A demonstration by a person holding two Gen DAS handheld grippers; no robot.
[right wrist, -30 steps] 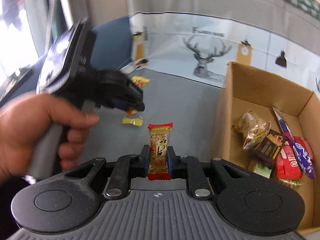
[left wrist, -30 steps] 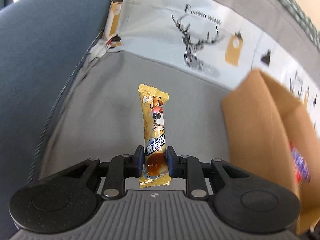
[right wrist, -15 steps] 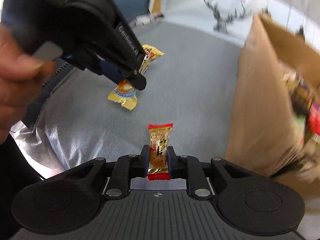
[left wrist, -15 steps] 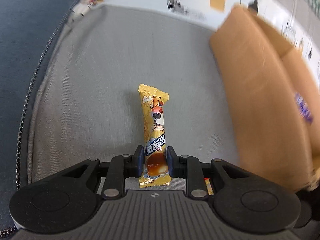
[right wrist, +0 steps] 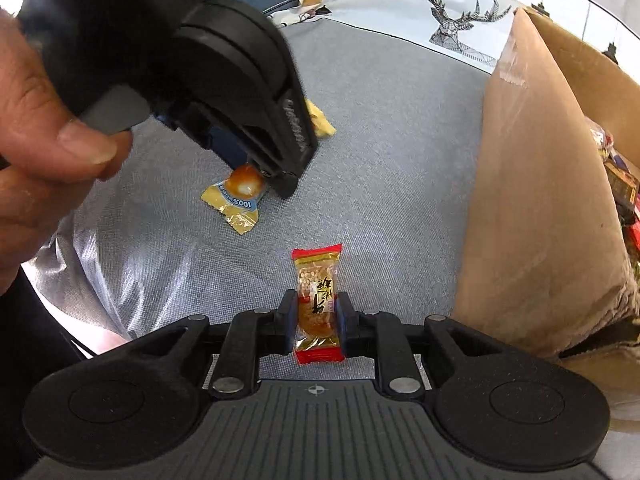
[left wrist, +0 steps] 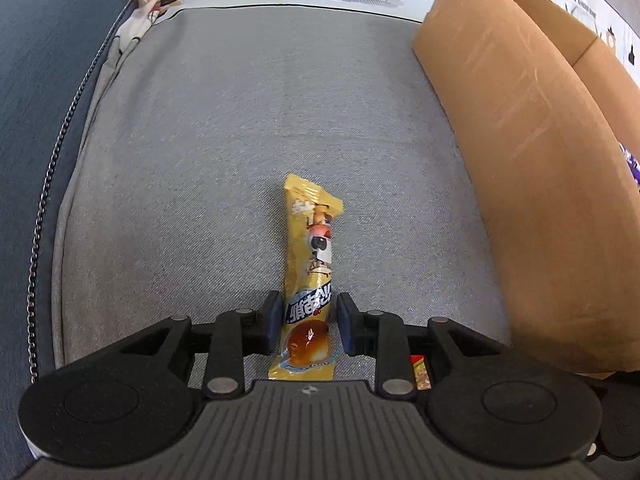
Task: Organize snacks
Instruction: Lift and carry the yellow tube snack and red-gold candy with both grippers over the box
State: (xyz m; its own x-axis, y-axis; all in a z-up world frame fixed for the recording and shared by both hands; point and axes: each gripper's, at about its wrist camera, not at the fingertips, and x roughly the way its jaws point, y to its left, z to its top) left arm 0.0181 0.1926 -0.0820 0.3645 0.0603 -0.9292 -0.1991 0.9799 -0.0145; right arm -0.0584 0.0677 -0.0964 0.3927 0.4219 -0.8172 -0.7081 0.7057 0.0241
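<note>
My left gripper [left wrist: 306, 322] stands low over the grey cushion [left wrist: 200, 140]. The long yellow snack packet [left wrist: 310, 276] lies between its jaws, which stand slightly apart from the packet. In the right wrist view the same packet [right wrist: 236, 196] rests on the cushion under the left gripper [right wrist: 276, 176]. My right gripper [right wrist: 317, 322] is shut on a small red-ended nut bar [right wrist: 318, 300], held just above the cushion. The cardboard box [right wrist: 532, 208] stands to the right with several snacks inside.
The box's side wall [left wrist: 528, 160] rises close on the right of both grippers. A blue sofa arm [left wrist: 40, 80] with a zip runs along the left. A white deer-print cloth [right wrist: 460, 20] lies behind the cushion.
Both grippers have come down toward the cushion. The left jaws have opened a little and the yellow packet now rests on the cushion. The right gripper still holds the nut bar.
</note>
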